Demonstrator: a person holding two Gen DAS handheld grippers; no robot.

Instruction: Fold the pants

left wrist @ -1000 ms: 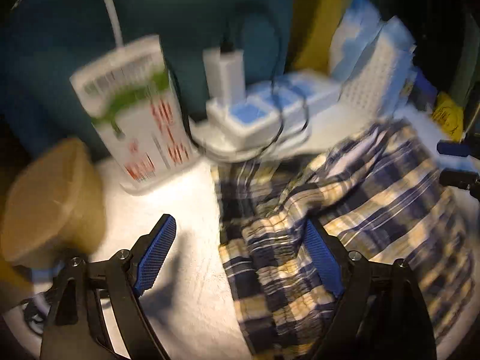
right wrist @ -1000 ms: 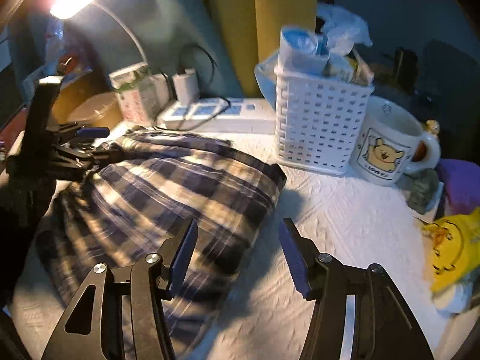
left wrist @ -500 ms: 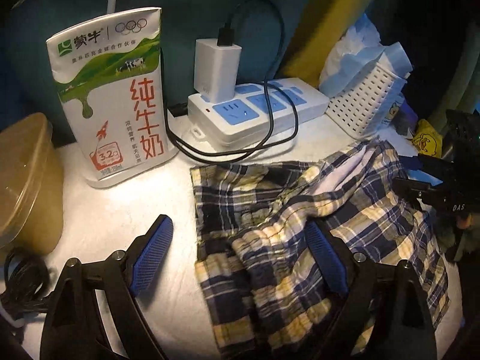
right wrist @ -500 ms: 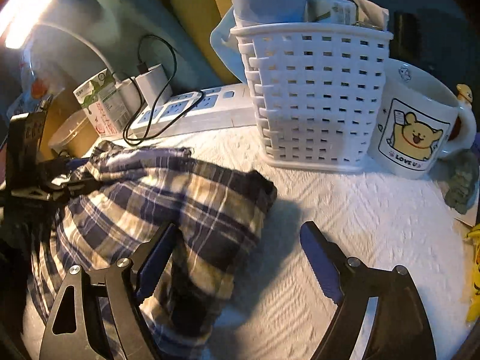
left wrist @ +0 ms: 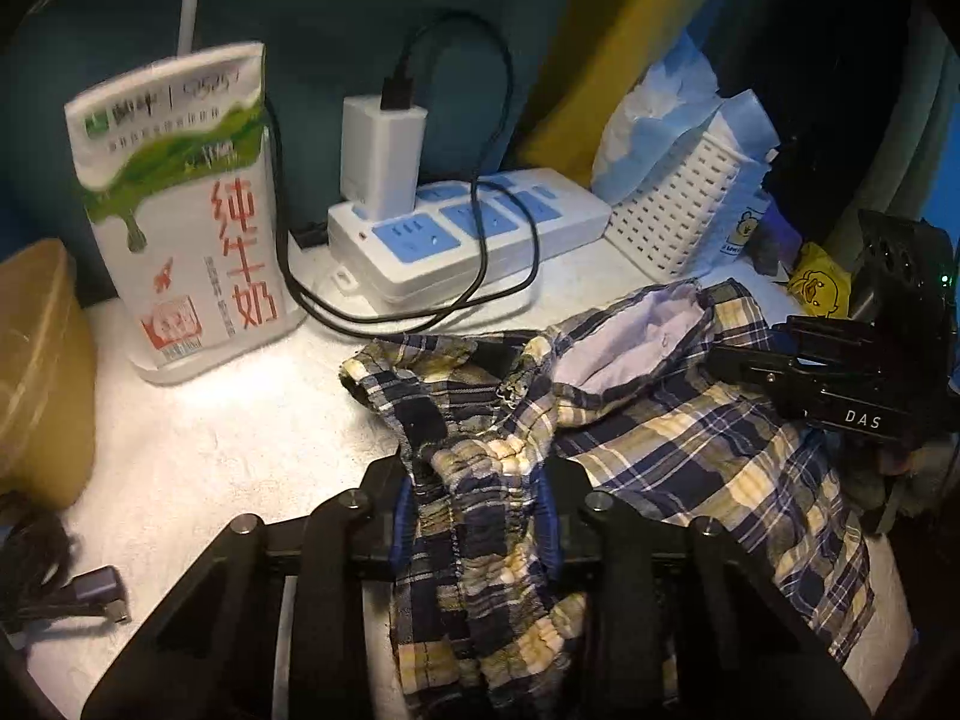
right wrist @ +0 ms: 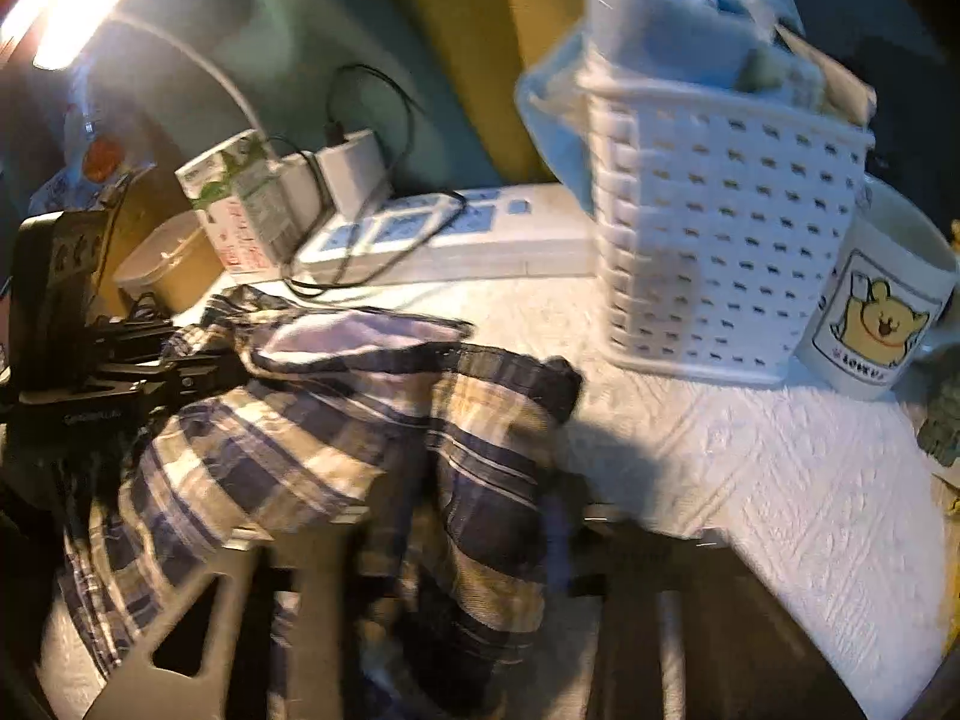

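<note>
- Left gripper (left wrist: 477, 516), low centre of the left wrist view: clamped on the gathered waistband of the plaid pants (left wrist: 690, 456), blue pads pressed against the bunched cloth from both sides.
- Right gripper (right wrist: 480, 516), low centre of the blurred right wrist view: closed on a fold of the same pants (right wrist: 336, 420), cloth draped over and between the dark fingers.
- Pants spread across the white textured table cover (right wrist: 780, 480), filling centre and lower right of the left view, pale inner lining showing near the top edge of the cloth.
- Milk carton (left wrist: 186, 210) upright at left of the left view, apart from the pants.
- White power strip (left wrist: 468, 234) with a charger (left wrist: 381, 156) plugged in, just behind the pants, upper centre.
- White perforated basket (right wrist: 720, 252) at upper right of the right view, bear mug (right wrist: 882, 300) just beside it at far right.
- Brown container (left wrist: 36, 372) at the left edge of the left view.
</note>
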